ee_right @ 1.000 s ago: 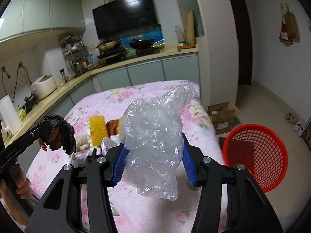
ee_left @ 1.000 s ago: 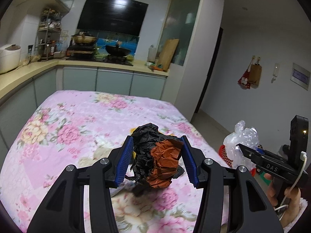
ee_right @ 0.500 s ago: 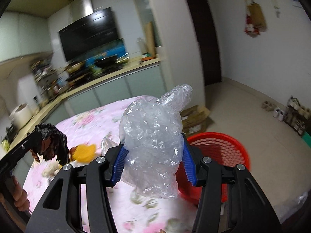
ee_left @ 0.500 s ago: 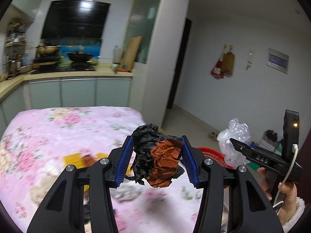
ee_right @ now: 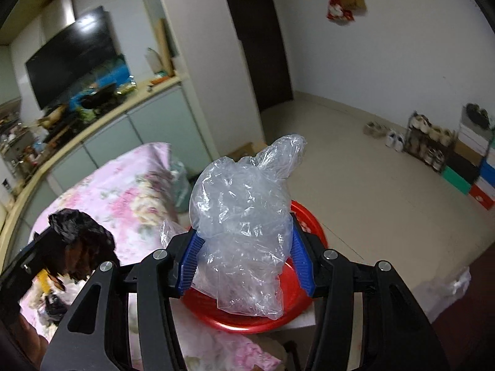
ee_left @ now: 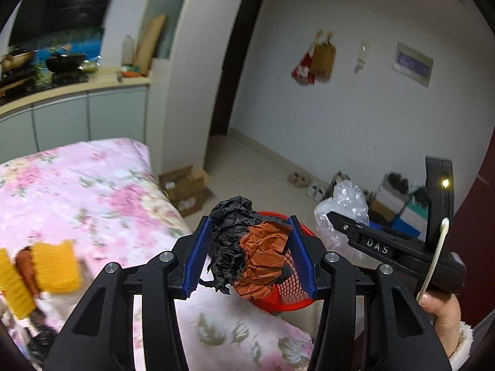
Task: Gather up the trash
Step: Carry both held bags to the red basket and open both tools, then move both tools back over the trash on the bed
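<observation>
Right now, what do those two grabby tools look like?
Each gripper is black plastic with two long arms, silver round bolts and ribbed blue pads on the inside. The right gripper matches it; from the side it shows white letters "DAS", a small yellow light and a white cable. A fluffy white cuff covers the wrist.

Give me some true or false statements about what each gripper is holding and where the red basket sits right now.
1. The left gripper is clamped on a black and orange crumpled wad. True.
2. The right gripper holds a yellow sponge. False: it grips a clear plastic bag.
3. The red basket stands on the kitchen counter. False: it sits on the floor by the floral bed.
4. Both grippers carry trash at once. True.
5. The plastic bag already lies inside the basket. False: it is held between the right gripper's blue pads, above the basket.
</observation>
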`<state>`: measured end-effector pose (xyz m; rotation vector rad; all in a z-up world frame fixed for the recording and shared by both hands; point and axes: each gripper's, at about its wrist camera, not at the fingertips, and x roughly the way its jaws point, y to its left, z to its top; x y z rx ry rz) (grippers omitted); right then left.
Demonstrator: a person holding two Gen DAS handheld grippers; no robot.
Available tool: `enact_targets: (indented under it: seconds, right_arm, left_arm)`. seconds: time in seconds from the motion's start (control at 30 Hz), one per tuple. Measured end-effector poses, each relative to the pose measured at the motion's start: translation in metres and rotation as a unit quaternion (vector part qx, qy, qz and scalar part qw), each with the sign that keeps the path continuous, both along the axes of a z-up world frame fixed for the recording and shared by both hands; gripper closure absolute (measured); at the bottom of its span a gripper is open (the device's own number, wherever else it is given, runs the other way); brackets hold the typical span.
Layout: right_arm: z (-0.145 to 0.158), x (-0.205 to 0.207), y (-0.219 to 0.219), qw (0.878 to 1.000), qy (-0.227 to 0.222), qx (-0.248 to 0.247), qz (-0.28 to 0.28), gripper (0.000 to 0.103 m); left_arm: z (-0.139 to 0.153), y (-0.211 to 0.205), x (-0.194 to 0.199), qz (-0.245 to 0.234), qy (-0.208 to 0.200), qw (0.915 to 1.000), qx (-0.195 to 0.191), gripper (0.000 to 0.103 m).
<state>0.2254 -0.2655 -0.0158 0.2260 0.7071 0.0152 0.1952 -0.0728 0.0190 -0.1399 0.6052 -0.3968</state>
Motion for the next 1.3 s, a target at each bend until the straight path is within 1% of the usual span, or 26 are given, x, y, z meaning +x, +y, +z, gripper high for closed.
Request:
enact_targets:
  seconds: [0.1,0.2,0.27,0.33,0.4,0.43,0.5,0.57,0.6,0.67,0.77,0.93,1.1,1.3]
  right_arm:
    - [-0.010,0.005,-0.008,1.000,0.020,0.002,-0.019,0.050]
    - [-0.018,0.012,-0.013,0.999,0.036,0.014,-0.032,0.045]
    - [-0.024,0.017,-0.019,0.998,0.047,0.029,-0.036,0.035]
    - [-0.030,0.024,-0.025,0.996,0.057,0.051,-0.035,0.031]
    - [-0.035,0.029,-0.027,0.995,0.067,0.065,-0.032,0.031]
    - [-0.039,0.031,-0.028,0.994,0.072,0.071,-0.032,0.031]
    - [-0.041,0.032,-0.033,0.994,0.077,0.075,-0.034,0.030]
    - [-0.039,0.030,-0.035,0.994,0.074,0.077,-0.036,0.030]
    - [-0.037,0.029,-0.036,0.994,0.071,0.078,-0.037,0.030]
    - [-0.033,0.028,-0.040,0.994,0.064,0.076,-0.040,0.029]
    - [-0.027,0.025,-0.042,0.995,0.054,0.076,-0.044,0.028]
    - [-0.016,0.019,-0.040,0.996,0.039,0.074,-0.043,0.028]
    - [-0.001,0.009,-0.033,0.997,0.013,0.065,-0.032,0.028]
    - [0.017,-0.005,-0.015,0.998,-0.024,0.049,-0.011,0.026]
  left_arm:
    - [-0.018,-0.019,0.017,-0.015,0.020,0.9996,0.008,0.055]
    - [-0.036,-0.032,0.033,-0.026,0.046,0.9985,0.008,0.055]
    - [-0.049,-0.041,0.044,-0.031,0.062,0.9975,0.014,0.055]
    - [-0.059,-0.049,0.052,-0.033,0.074,0.9965,0.021,0.055]
    - [-0.067,-0.052,0.059,-0.034,0.086,0.9955,0.023,0.055]
    - [-0.069,-0.054,0.061,-0.034,0.090,0.9951,0.021,0.052]
    - [-0.074,-0.056,0.066,-0.033,0.099,0.9944,0.017,0.051]
    - [-0.077,-0.056,0.068,-0.035,0.106,0.9936,0.016,0.044]
    - [-0.077,-0.057,0.067,-0.035,0.107,0.9936,0.016,0.041]
    - [-0.076,-0.057,0.066,-0.033,0.103,0.9940,0.018,0.030]
    - [-0.068,-0.053,0.063,-0.030,0.097,0.9948,0.010,0.022]
    - [-0.054,-0.042,0.055,-0.017,0.081,0.9966,0.007,0.020]
    - [-0.038,-0.020,0.038,0.009,0.057,0.9983,0.005,0.018]
    - [-0.017,0.008,0.011,0.052,0.021,0.9983,0.019,0.018]
